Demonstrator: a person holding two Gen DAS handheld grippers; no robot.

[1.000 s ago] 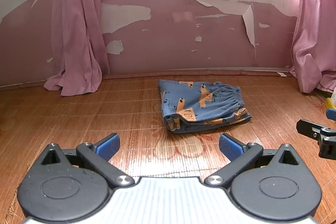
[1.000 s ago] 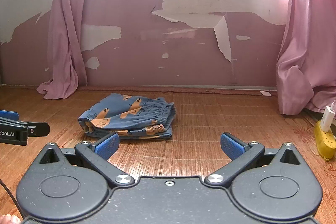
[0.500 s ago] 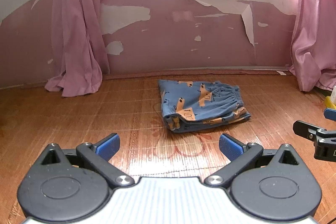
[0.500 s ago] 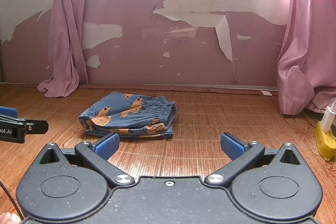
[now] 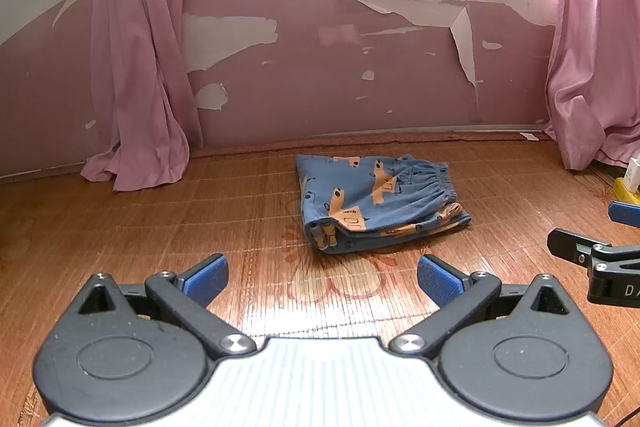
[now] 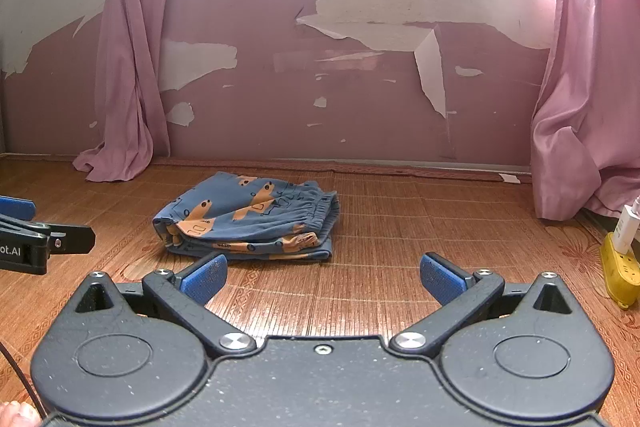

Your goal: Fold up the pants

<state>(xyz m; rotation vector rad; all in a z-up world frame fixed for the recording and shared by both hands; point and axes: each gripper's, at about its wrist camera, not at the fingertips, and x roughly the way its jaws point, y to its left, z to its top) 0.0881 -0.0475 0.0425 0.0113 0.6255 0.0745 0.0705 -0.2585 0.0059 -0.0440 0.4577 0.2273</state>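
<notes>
left wrist view: the left claw (image 5: pixel 322 277) gapes wide and empty above the floor mat (image 5: pixel 160 227); the pants (image 5: pixel 380 203) lie ahead on it, already a compact folded bundle, well clear of the blue pads. the risk is that a further reach snags the loose top layer and spills the fold.

right wrist view: the right claw (image 6: pixel 323 275) is also spread wide, holding nothing, with the pants (image 6: pixel 248 219) just beyond its left pad. a yellow power strip (image 6: pixel 620 267) sits at the right; a sideways swing could knock it.
</notes>
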